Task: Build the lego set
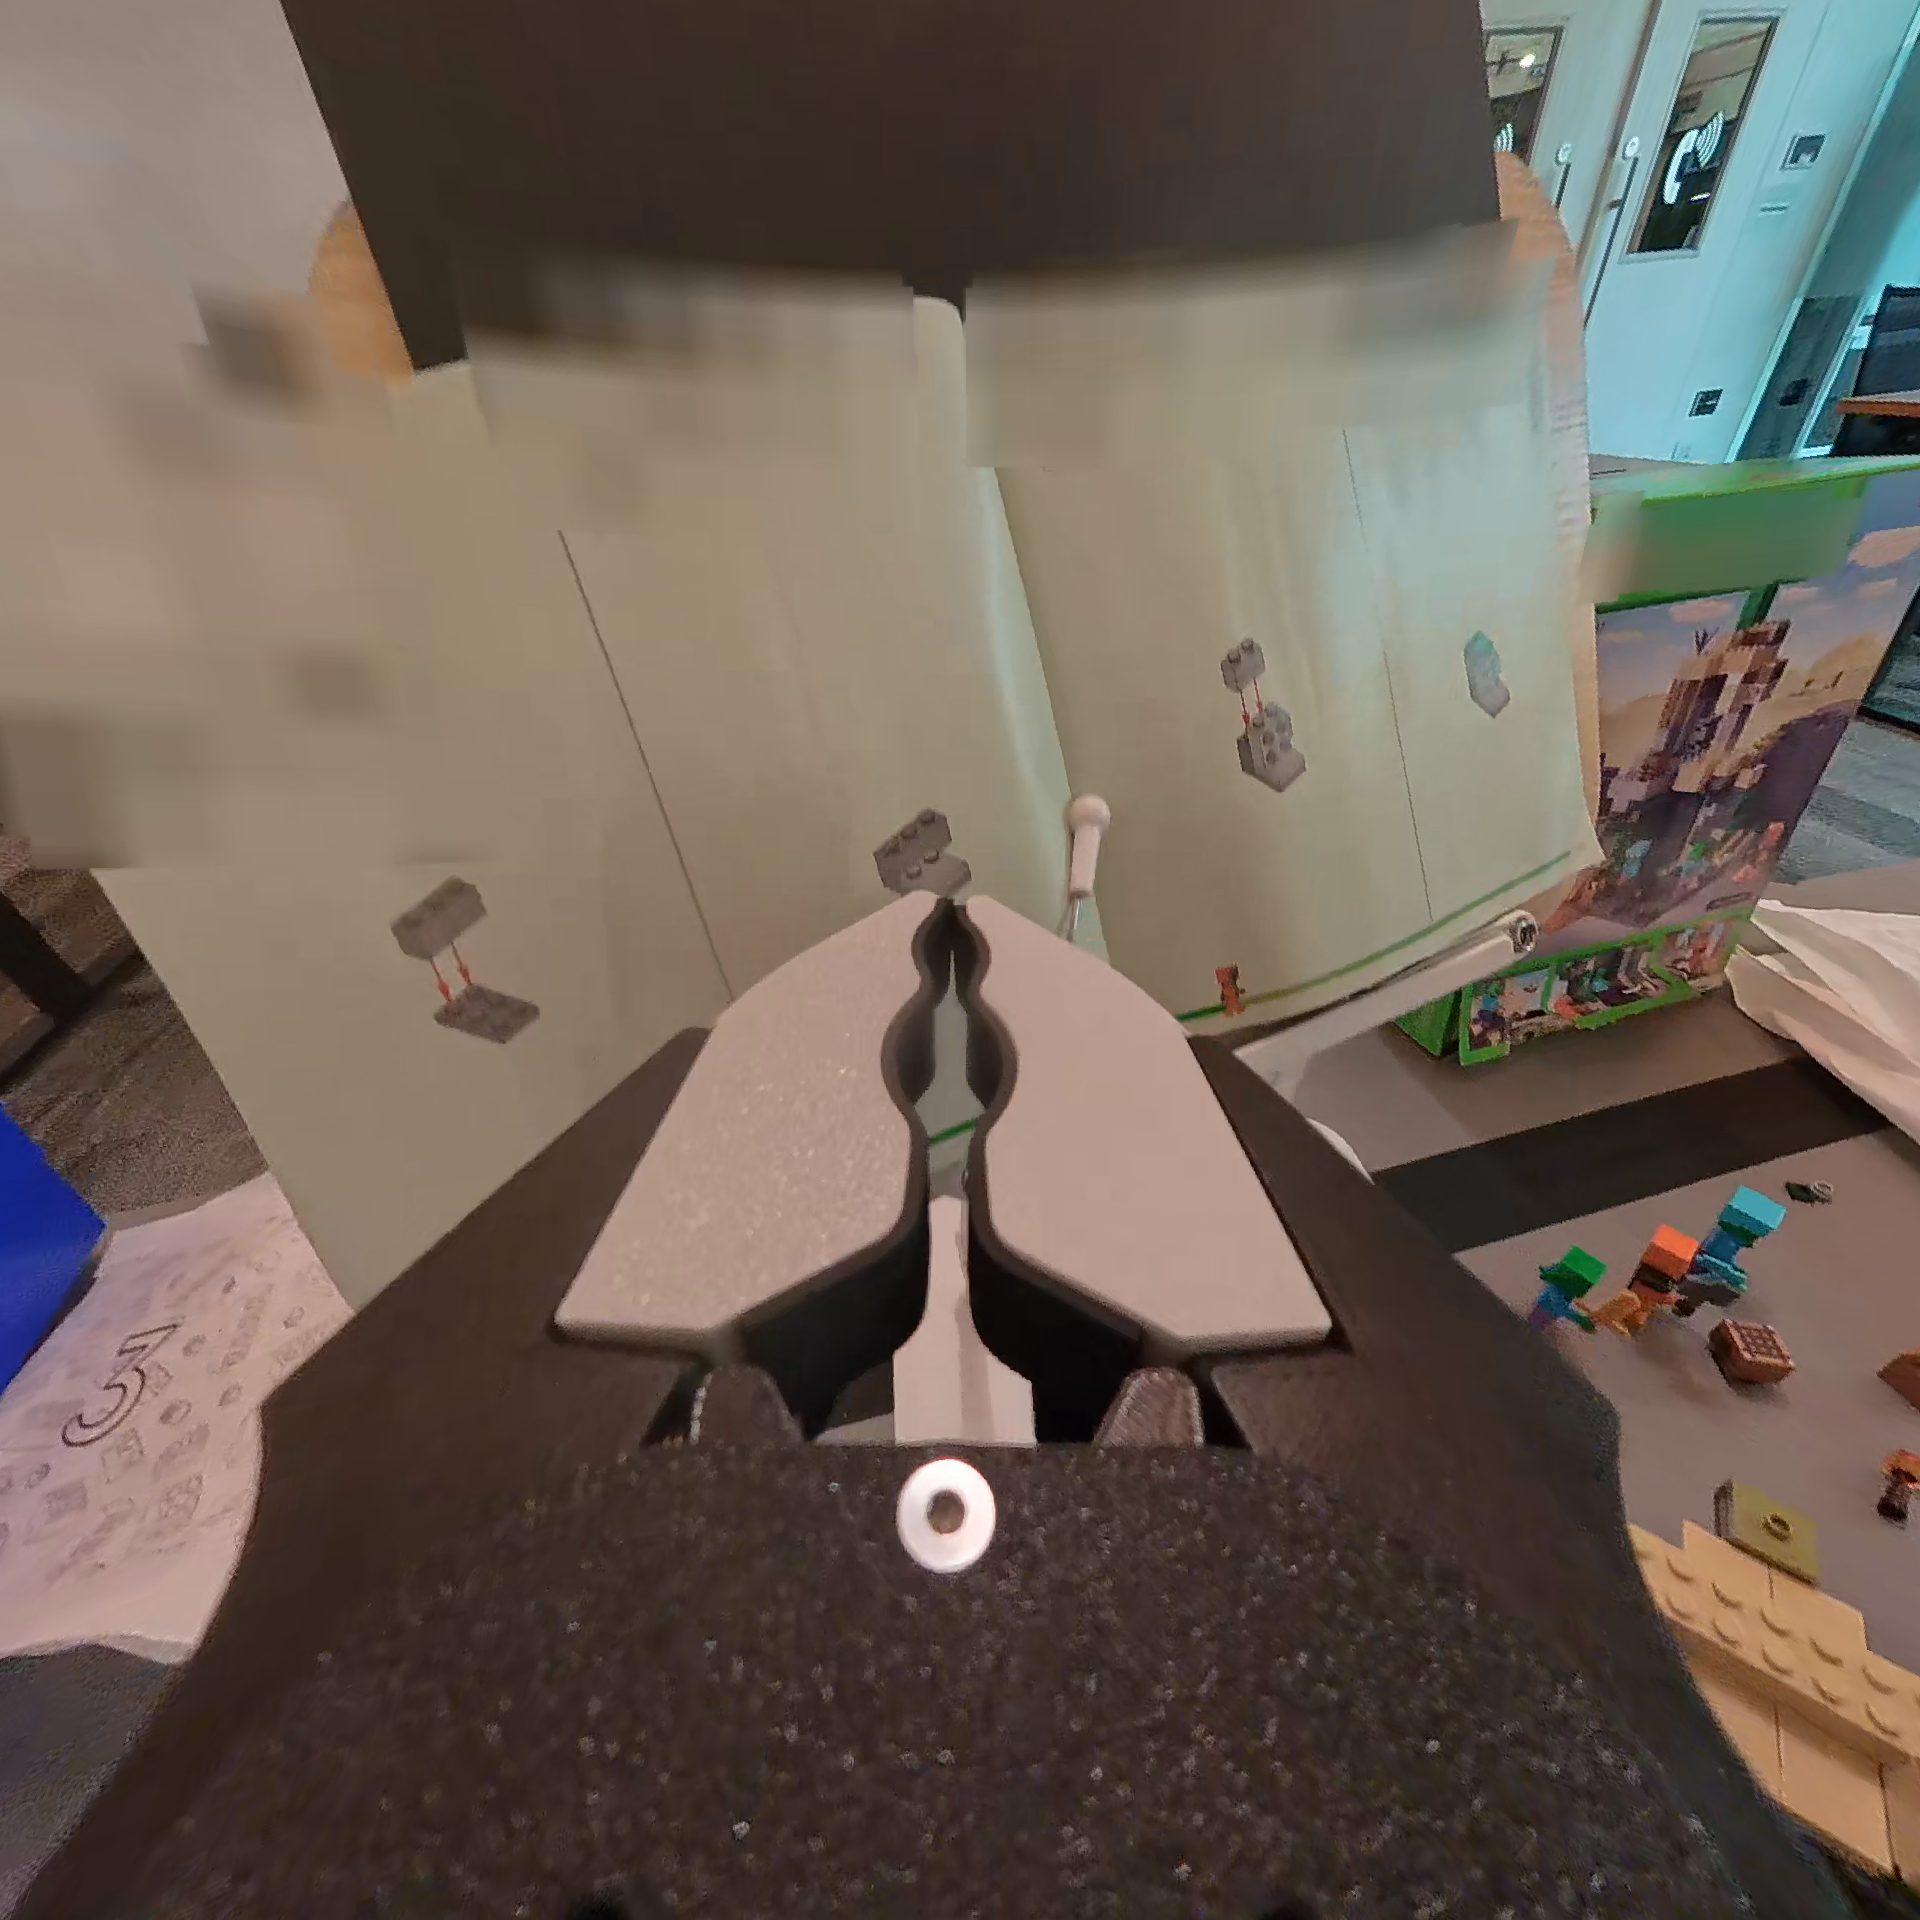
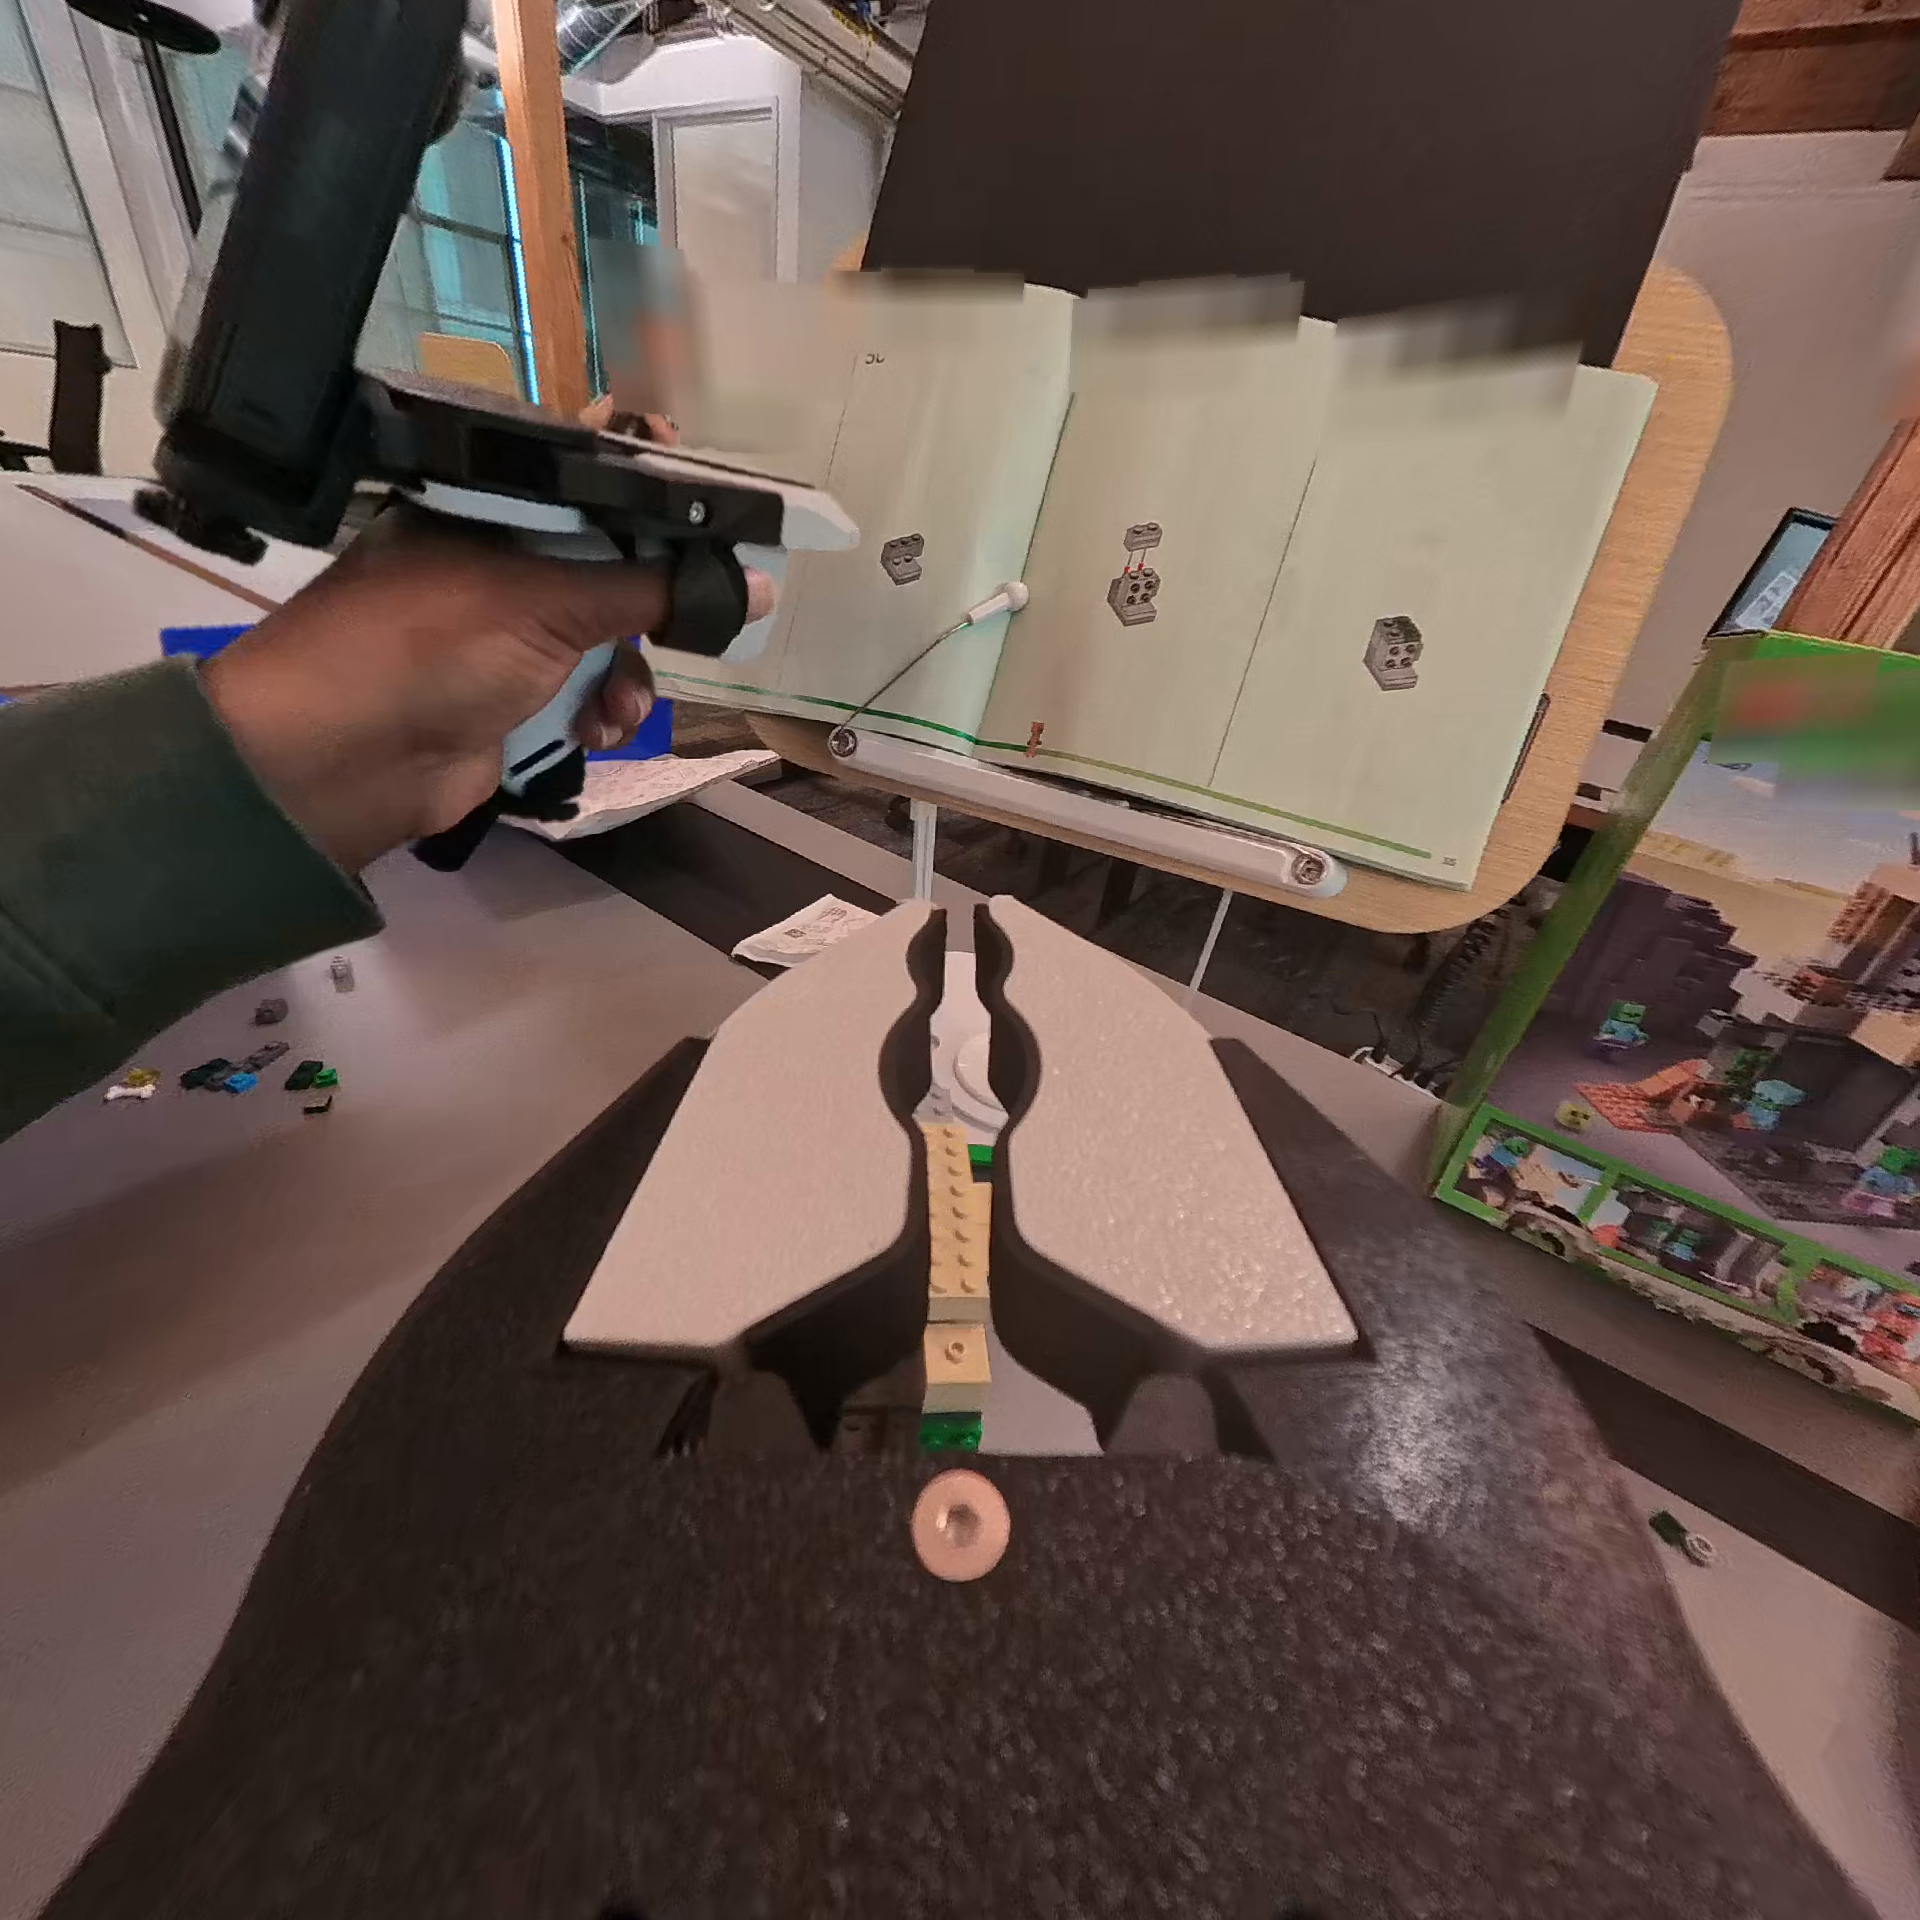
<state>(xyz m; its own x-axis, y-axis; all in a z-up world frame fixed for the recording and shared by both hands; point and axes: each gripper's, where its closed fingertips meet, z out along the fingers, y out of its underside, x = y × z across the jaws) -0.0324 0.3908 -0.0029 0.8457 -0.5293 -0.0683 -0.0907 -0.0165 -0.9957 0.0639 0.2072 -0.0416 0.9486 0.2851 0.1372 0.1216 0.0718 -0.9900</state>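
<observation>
A: Tan lego build (image 2: 956,1247) sits low centre of the right wrist view, seen through the gap between the right gripper (image 2: 960,914) fingers. Stacked tan plates, studs up, a green piece at the near end. Whether the pads touch it, can't tell.

B: Jaws?

A: Right gripper's jaws stand at a narrow gap, tips apart. Left gripper (image 1: 948,912): tips together, nothing between them. It points at the instruction booklet (image 1: 1195,582).

B: Same build in the left wrist view?

A: Tan studded plates (image 1: 1787,1704) at lower right edge, cropped. A dark olive tile with a round stud sits on its far corner. Beyond it, on the grey table (image 1: 1558,1403), three minifigures (image 1: 1662,1278) in green, orange and teal, and a small brown block (image 1: 1751,1349) just beside them.

B: Room around?

A: Bare table left of the right gripper. Farther, at mid-left, a scatter of small loose pieces (image 2: 239,1070), dark, blue, green, one white. Above them the person's hand (image 2: 436,675) holds the left gripper up off the table.

B: Right side?

A: Green set box (image 2: 1714,1091) stands at right edge, near the gripper. Far centre, booklet open on a wooden stand (image 2: 1662,582), white clip arm (image 2: 997,601) across the page fold. White paper bag (image 1: 1839,987) upper right of the left wrist view, beside the box.
</observation>
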